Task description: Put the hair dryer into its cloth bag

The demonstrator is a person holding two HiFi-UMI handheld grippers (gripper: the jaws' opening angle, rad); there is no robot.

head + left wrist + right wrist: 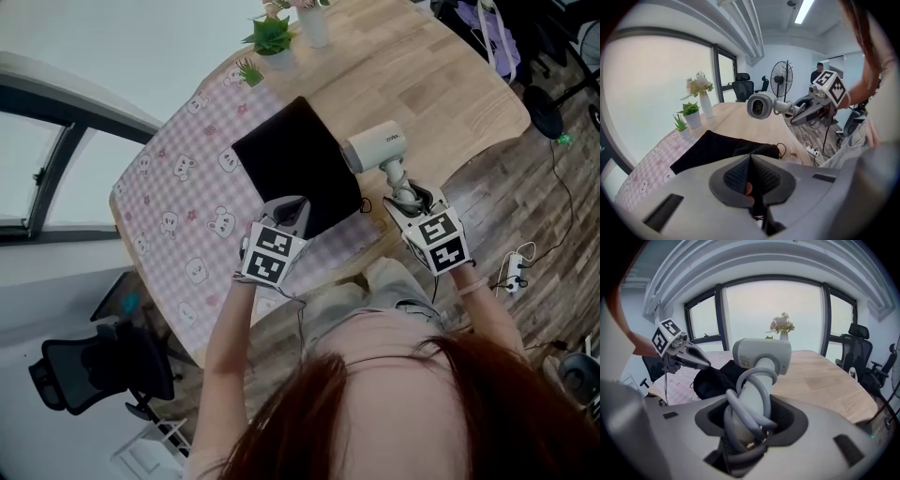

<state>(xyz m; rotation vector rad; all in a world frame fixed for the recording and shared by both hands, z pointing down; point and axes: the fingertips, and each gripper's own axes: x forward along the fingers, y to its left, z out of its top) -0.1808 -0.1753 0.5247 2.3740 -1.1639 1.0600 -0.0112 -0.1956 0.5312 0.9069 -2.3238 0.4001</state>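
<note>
A black cloth bag [295,164] lies flat on the table, its mouth end towards me. My left gripper [292,208] is shut on the bag's near edge; in the left gripper view the pads [740,176] are pressed together with dark cloth [722,147] just beyond them. My right gripper [405,195] is shut on the handle of a white hair dryer [373,145], held in the air to the right of the bag. The dryer's grey cord [745,420] is wound round the handle [757,380] between the jaws, and its head [761,352] points left.
A pink chequered cloth with bear prints [178,216] covers the left part of the wooden table [441,84]. Small potted plants [272,37] and a vase [314,23] stand at the far edge. A power strip [514,272] lies on the floor at right, and an office chair [103,366] stands at lower left.
</note>
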